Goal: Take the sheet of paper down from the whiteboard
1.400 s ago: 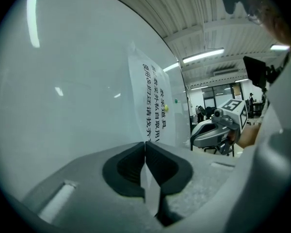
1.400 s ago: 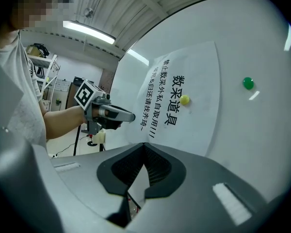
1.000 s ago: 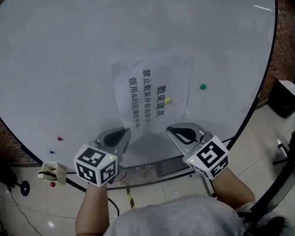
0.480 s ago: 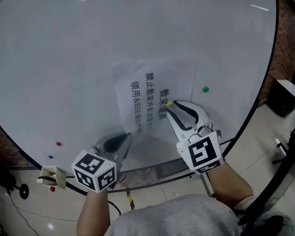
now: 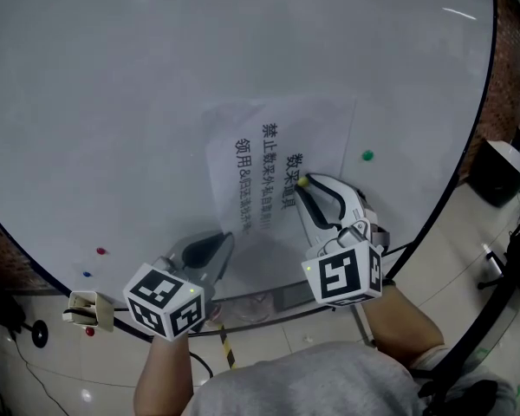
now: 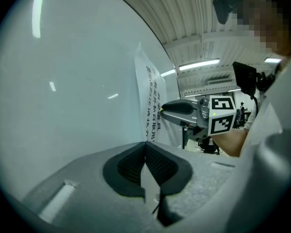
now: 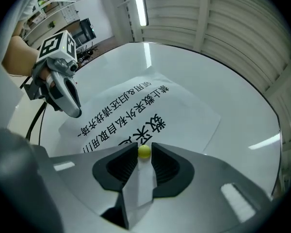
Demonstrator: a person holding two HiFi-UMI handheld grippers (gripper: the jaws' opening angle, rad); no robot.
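Note:
A sheet of paper [image 5: 322, 137] with black print hangs on the whiteboard [image 5: 156, 76], pinned by a small yellow magnet [image 5: 302, 181]. My right gripper [image 5: 301, 185] points at the board, and its jaws are closing with the yellow magnet [image 7: 144, 151] between the pads, touching both. My left gripper [image 5: 224, 237] is shut at the paper's lower left corner, and the sheet's edge [image 6: 144, 91] runs straight down into its closed jaws [image 6: 145, 145]. That corner bows off the board.
A green magnet [image 5: 367, 155] sits on the board right of the paper. Red [image 5: 100, 251] and blue [image 5: 87, 275] magnets sit at the lower left. The board's tray [image 5: 273, 300] runs below both grippers. A black box [image 5: 501, 172] stands on the floor at the right.
My right gripper rose from below the paper to the yellow magnet, rolled, and opened around it. The left gripper stayed at the paper's corner.

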